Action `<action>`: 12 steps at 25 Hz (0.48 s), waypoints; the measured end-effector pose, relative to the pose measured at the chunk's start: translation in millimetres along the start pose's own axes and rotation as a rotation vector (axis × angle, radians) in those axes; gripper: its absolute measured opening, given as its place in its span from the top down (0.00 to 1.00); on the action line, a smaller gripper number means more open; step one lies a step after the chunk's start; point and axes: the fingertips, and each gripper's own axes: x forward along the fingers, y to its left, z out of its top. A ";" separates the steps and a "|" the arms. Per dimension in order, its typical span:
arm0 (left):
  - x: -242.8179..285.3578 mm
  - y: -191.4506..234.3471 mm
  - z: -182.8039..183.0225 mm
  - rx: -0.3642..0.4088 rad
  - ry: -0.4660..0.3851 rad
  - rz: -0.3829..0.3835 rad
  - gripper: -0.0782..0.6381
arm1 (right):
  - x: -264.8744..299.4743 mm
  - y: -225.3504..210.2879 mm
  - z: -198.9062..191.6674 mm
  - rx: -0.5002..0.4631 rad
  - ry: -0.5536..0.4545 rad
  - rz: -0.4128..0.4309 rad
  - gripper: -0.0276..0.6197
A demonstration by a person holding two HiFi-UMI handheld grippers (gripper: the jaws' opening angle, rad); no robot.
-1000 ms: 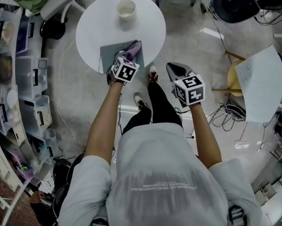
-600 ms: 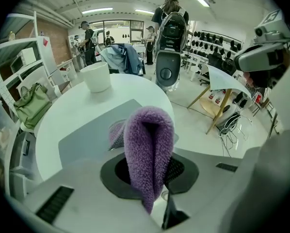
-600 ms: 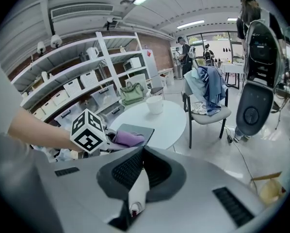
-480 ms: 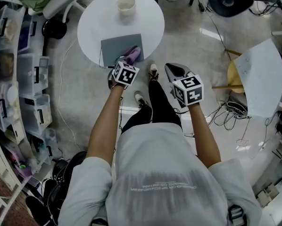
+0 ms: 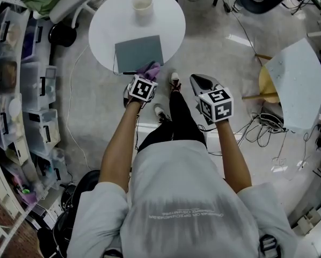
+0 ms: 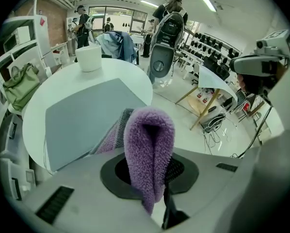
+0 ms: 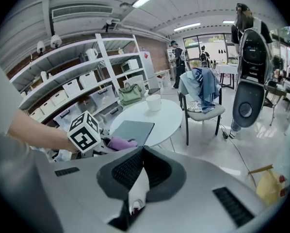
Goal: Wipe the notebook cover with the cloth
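A grey notebook point(image 5: 139, 51) point(image 6: 82, 118) point(image 7: 129, 131) lies flat on the round white table point(image 5: 104, 28) point(image 6: 36, 106). My left gripper point(image 5: 145, 75) point(image 6: 150, 171) is shut on a fluffy purple cloth point(image 5: 152, 67) point(image 6: 149, 149) point(image 7: 118, 143). The cloth sits at the notebook's near right edge, and a striped fold of it trails onto the cover. Off the table to the right, my right gripper point(image 5: 202, 81) point(image 7: 141, 169) hangs over the floor, shut with nothing in it.
A white cup point(image 5: 142, 5) point(image 6: 89, 57) point(image 7: 153, 102) stands at the table's far side. Shelves with storage bins point(image 5: 26, 90) line the left. A chair with clothes point(image 7: 203, 98), a white board point(image 5: 297, 87) and floor cables point(image 5: 260, 130) lie to the right.
My left gripper has dragged the cloth back across the cover, from its right middle to the near edge. The right gripper has barely moved.
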 end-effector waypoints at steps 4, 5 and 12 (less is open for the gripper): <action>-10.3 -15.4 1.1 -0.016 -0.055 -0.044 0.81 | -2.1 -3.0 -4.6 0.010 0.004 -0.006 0.95; -14.8 -18.0 4.3 -0.018 -0.072 -0.057 0.81 | -1.8 -2.9 -4.8 0.013 0.005 -0.006 0.95; -58.2 -0.5 69.6 0.029 -0.230 -0.062 0.81 | 7.0 -8.1 6.1 0.016 0.005 -0.004 0.95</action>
